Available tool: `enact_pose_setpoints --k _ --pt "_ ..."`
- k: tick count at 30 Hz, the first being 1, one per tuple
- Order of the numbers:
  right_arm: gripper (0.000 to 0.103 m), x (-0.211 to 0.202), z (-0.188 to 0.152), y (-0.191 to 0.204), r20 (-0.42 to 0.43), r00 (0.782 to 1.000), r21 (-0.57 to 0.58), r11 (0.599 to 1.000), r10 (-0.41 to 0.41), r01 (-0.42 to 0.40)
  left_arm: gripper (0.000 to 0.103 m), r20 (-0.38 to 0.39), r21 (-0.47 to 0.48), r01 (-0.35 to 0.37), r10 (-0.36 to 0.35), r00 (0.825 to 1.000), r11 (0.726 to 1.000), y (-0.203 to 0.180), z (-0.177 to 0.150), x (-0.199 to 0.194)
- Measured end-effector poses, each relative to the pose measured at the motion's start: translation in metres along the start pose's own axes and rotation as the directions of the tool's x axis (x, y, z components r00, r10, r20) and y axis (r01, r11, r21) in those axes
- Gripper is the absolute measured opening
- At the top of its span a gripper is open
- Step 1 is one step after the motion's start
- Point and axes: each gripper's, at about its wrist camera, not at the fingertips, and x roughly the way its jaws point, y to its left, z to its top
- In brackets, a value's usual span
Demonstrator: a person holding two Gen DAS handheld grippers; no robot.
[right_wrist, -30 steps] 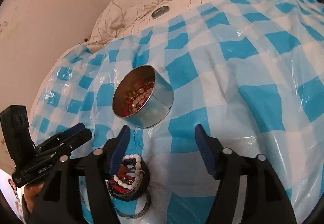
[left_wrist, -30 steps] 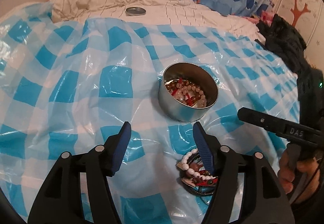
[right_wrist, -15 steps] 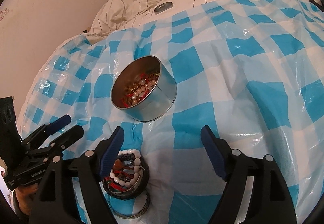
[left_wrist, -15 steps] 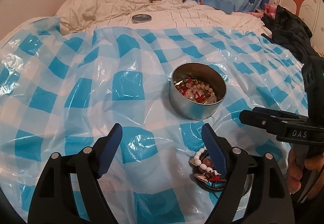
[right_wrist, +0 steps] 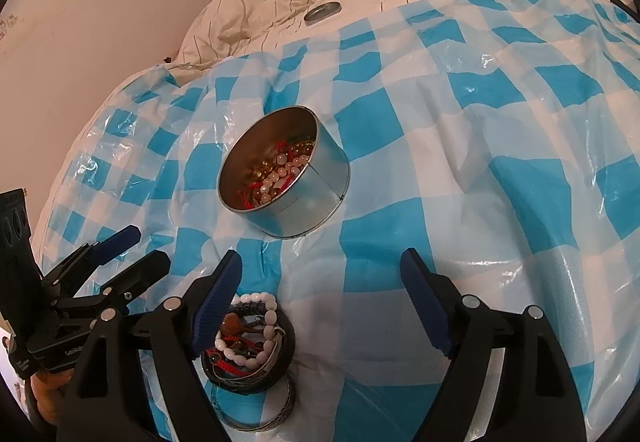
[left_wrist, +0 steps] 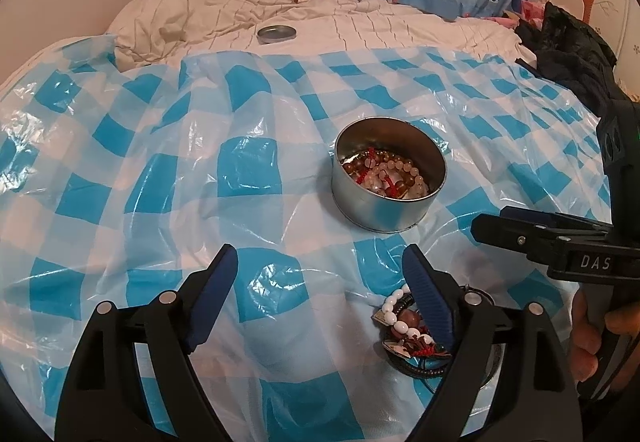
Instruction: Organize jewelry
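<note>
On the bed's blue checked plastic sheet, the pile of bracelets lies partly hidden behind the left gripper's right finger and beside the right gripper's left finger. Both grippers hang released with nothing between their fingers, their jaws having just been opening. The round tin, holding beaded jewelry, stands just beyond them; its lid rests well apart on the cream quilt
</note>
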Motion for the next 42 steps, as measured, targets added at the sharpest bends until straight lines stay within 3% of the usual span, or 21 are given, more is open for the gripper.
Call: enact_pose_setpoints --k 42 --pt "0.083 0.002 -0.0057 0.0023 -0.006 1.0 -0.003 1.0 -0.006 0.006 0.086 -0.024 0.039 -0.025 0.026 0.999 0.999 -0.0078 -0.0046 0.0077"
